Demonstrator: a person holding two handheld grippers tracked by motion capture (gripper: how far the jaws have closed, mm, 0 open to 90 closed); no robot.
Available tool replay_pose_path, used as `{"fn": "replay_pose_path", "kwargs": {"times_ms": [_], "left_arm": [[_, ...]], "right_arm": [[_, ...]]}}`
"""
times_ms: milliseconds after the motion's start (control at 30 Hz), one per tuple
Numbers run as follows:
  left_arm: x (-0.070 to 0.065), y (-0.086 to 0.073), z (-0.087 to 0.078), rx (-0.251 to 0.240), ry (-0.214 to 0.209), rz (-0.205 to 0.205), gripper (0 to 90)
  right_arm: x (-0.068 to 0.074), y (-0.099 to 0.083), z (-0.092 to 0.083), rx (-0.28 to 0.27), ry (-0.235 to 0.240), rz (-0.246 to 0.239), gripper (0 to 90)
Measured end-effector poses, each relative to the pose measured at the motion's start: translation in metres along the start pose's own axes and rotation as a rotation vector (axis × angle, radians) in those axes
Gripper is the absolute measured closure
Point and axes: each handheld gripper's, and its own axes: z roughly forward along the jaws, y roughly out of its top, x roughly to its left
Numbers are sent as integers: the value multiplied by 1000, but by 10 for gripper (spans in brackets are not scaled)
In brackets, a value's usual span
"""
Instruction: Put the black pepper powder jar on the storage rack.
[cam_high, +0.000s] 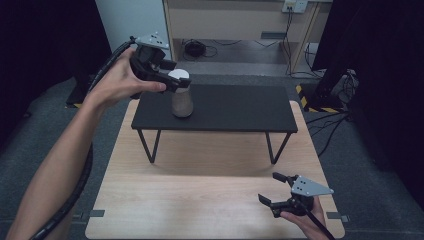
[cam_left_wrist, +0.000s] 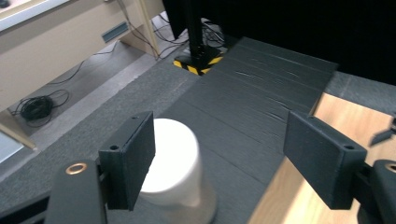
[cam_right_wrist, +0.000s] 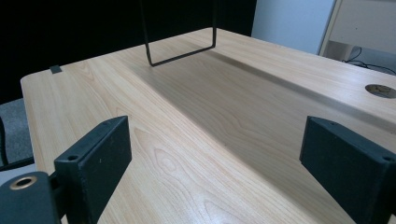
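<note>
High view shows a small bottle (cam_high: 182, 97) standing upright on a low black shelf (cam_high: 235, 107), toward the shelf's nine o'clock end. It has a white rounded cap and a brownish-grey body that swells downward into a squat, bulbous base (the body's surface looks matte, though the frame is too soft to tell the material). In the left gripper view the bottle (cam_left_wrist: 175, 170) appears as a smooth, pale cylinder with a softly curved top edge, sitting on the shelf (cam_left_wrist: 252, 102), whose top is dark and faintly grooved along its length.

The left gripper (cam_high: 172, 75) is at the bottle's cap from ten o'clock, held in the person's left hand (cam_high: 117, 80). Its jaws stand wide apart: one flat black pad is just beside the cap, the other well off toward the shelf's edge, so nothing is clasped.

The shelf rests on thin black wire legs (cam_high: 150, 145) atop a pale wooden table (cam_high: 210, 200) with fine straight grain and rounded corners. Seen from the right gripper view, the table (cam_right_wrist: 196, 121) has a satin sheen, and one bent leg (cam_right_wrist: 182, 51) stands at twelve o'clock.

The right gripper (cam_high: 276, 192) hovers low at the table's five o'clock corner, its jaws spread, empty, with a grey three-cornered plate (cam_high: 308, 186) on top.
</note>
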Motion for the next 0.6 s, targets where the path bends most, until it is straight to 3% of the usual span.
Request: {"fn": "replay_pose_path", "kwargs": {"times_ms": [267, 600], "left_arm": [[-21, -11, -11, -14, -96, 69, 245], [-33, -25, -19, -33, -149, 92, 245]], "right_arm": [[0, 1, 1, 8, 1, -6, 92], [3, 2, 3, 17, 0, -9, 91]]}}
